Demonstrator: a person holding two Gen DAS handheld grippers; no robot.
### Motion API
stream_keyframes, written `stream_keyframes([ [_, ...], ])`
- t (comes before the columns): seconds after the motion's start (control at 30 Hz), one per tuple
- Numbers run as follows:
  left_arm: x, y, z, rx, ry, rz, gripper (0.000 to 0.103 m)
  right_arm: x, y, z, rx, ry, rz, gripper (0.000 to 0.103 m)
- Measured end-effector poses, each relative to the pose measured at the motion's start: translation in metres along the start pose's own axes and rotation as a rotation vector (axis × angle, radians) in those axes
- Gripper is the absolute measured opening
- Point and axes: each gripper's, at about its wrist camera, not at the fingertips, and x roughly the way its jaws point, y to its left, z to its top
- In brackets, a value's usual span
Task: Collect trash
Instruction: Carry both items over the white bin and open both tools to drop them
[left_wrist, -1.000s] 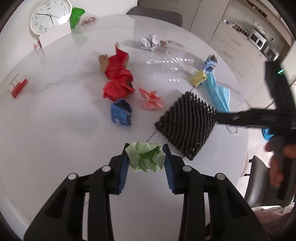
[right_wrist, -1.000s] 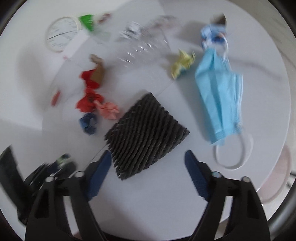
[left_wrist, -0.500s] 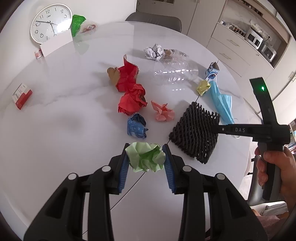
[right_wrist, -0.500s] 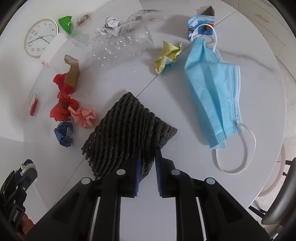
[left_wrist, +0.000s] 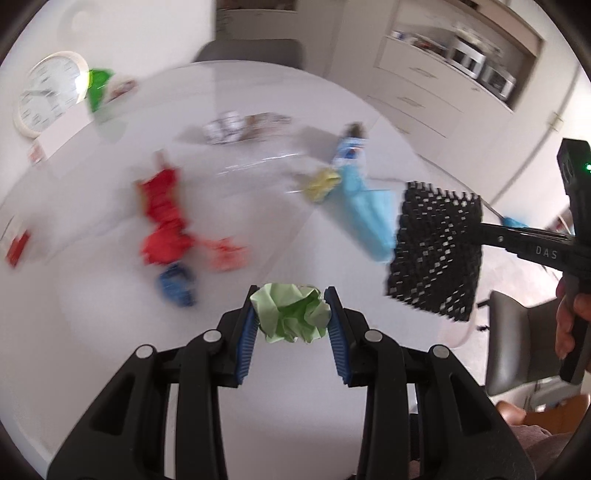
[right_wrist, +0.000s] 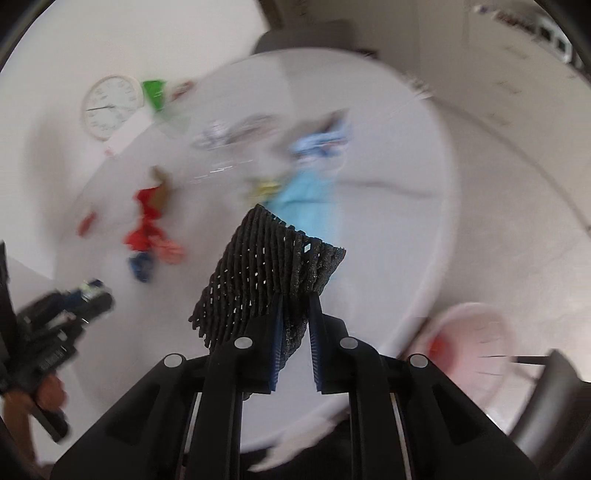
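Paper ball, green and crumpled, is sitting squeezed in the left tool above the white counter. The right tool is pinching the black net, holding it up off the counter, over the other scraps.

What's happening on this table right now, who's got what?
A person is clearing trash off a white round table with a handheld tool in each hand. The left tool is shut on a crumpled green paper ball. The right tool is clamped on a corner of a black foam net sleeve, which hangs clear of the tabletop. Left on the table are red paper, a blue wad, a pink wad, a yellow wad and a blue face mask.
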Motion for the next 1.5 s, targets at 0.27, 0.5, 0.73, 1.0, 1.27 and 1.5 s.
stream_keyframes([
  [0.27, 0.030, -0.116, 0.028, 0.166, 0.026, -0.138, 0.035, -0.009, -0.153, -0.056, 0.083, 0.046, -0.336, 0.015],
  [0.5, 0.063, -0.212, 0.038, 0.289, 0.077, -0.216, 0.035, 0.064, -0.249, -0.098, 0.181, 0.185, -0.375, 0.020],
  [0.73, 0.094, -0.288, 0.034, 0.381, 0.139, -0.250, 0.035, 0.083, -0.270, -0.107, 0.232, 0.204, -0.349, 0.071],
  [1.0, 0.135, -0.342, 0.033, 0.398, 0.223, -0.325, 0.035, 0.000, -0.289, -0.107, 0.292, 0.048, -0.350, 0.091],
  [1.27, 0.148, -0.381, 0.034, 0.406, 0.245, -0.376, 0.076, -0.063, -0.312, -0.107, 0.348, -0.077, -0.373, 0.096],
  [1.5, 0.136, -0.383, 0.041, 0.376, 0.215, -0.337, 0.095, -0.071, -0.313, -0.101, 0.332, -0.104, -0.379, 0.096],
])
